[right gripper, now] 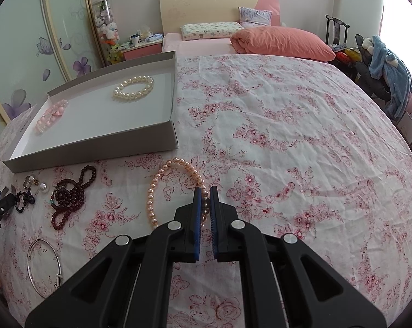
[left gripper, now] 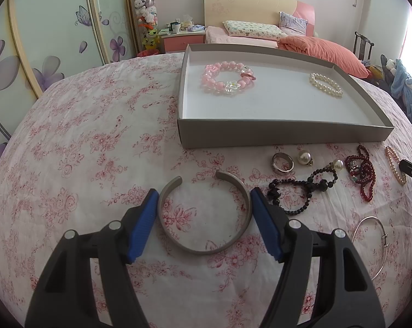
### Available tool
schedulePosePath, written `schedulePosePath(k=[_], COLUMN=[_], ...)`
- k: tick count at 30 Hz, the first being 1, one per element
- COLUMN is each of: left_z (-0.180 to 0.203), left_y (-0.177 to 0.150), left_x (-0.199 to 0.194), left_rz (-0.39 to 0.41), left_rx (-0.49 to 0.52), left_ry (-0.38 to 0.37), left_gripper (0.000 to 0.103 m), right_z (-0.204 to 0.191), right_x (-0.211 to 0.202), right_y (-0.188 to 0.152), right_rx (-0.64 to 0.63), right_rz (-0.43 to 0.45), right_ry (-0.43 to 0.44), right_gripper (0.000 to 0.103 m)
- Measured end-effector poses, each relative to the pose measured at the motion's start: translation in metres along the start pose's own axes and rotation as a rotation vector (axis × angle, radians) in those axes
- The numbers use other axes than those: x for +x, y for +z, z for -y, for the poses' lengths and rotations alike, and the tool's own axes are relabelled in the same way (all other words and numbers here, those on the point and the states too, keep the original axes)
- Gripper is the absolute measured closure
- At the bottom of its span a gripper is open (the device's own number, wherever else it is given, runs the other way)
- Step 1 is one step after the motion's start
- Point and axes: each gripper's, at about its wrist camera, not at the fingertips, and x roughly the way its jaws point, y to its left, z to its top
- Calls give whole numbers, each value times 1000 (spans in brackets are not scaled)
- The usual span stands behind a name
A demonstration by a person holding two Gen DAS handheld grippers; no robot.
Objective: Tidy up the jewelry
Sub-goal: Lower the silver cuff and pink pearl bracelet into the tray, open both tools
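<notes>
On the flowered cloth [left gripper: 77, 142], the jewelry lay partly sorted. A grey box lid [left gripper: 282, 136] held two pieces: a pink bead bracelet [left gripper: 226, 78] toward its left side and a white pearl bracelet [left gripper: 326, 85] toward its right, well apart from each other.

Left gripper [left gripper: 204, 201]: jaws stood on either side of a grey metal cuff [left gripper: 204, 247] that lay flat on the cloth, gap facing the box lid. The blue pads [left gripper: 144, 224] appeared to touch the cuff's outer sides; whether they pressed on it, I could not tell.

Right gripper [right gripper: 205, 195]: jaws clenched, with the beads of a peach pearl bracelet [right gripper: 151, 199] caught between the pads. The rest of that bracelet lay on the cloth, just in front of the box lid's near corner.

Loose pieces on the cloth between the two grippers:
- a silver ring [left gripper: 282, 162] and a pearl earring [left gripper: 304, 158], side by side near the lid's front wall;
- a second pearl earring [left gripper: 338, 164], touching a black bead bracelet [left gripper: 301, 191];
- a tangled dark red bead string [right gripper: 69, 198];
- a thin silver bangle [right gripper: 41, 265], nearest the cameras.
</notes>
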Motion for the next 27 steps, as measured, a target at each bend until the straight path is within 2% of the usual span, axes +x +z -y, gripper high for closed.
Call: schedulePosePath(k=[5, 7, 14, 18, 27], left_z=[0, -1, -19, -25, -9], left_y=[0, 0, -4, 0, 11], left_x=[0, 0, -16, -43, -122], left_rz=[1, 3, 26, 107, 397], left_rx=[-1, -5, -55, -69, -51], left_ry=[0, -5, -8, -13, -13], left_gripper=[37, 37, 37, 37, 37], right_z=[3, 5, -2, -9, -33], right_x=[-1, -3, -49, -76, -124], right_y=[0, 0, 6, 14, 28], right_rx=[7, 21, 31, 29, 7], right_rz=[1, 14, 149, 228, 359], right_ry=[16, 54, 168, 215, 316], right_gripper=[96, 96, 96, 96, 97])
